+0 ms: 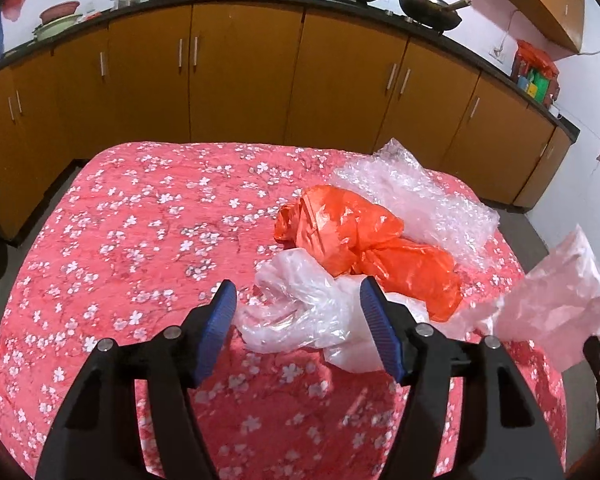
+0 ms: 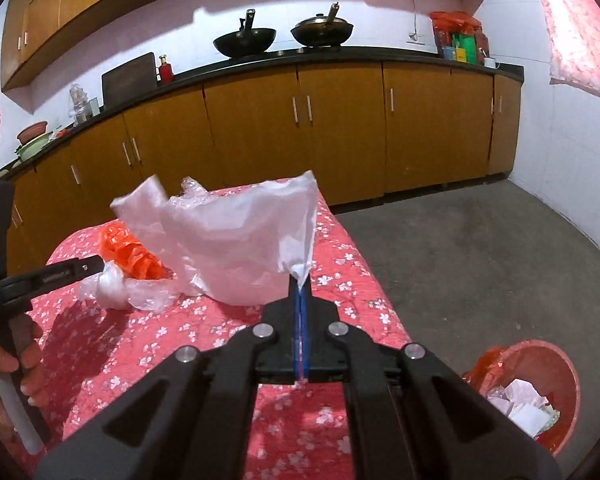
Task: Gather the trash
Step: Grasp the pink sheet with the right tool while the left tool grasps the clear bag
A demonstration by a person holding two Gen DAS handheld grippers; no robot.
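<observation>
Trash lies bunched on the red flowered tablecloth: bubble wrap farthest, an orange bag stretched diagonally before it, and a crumpled clear bag between the left gripper's spread fingers, untouched. The right gripper, clamped shut, pinches a white bag by one corner, fanning up-left above the table's edge, with the red bin on the floor.

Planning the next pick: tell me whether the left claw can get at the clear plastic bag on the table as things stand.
Probably yes. The left claw is open, with the clear plastic bag lying right ahead between its fingers; nothing covers it. The orange bag lies just behind, touching it, so a deep grab might catch both.
</observation>
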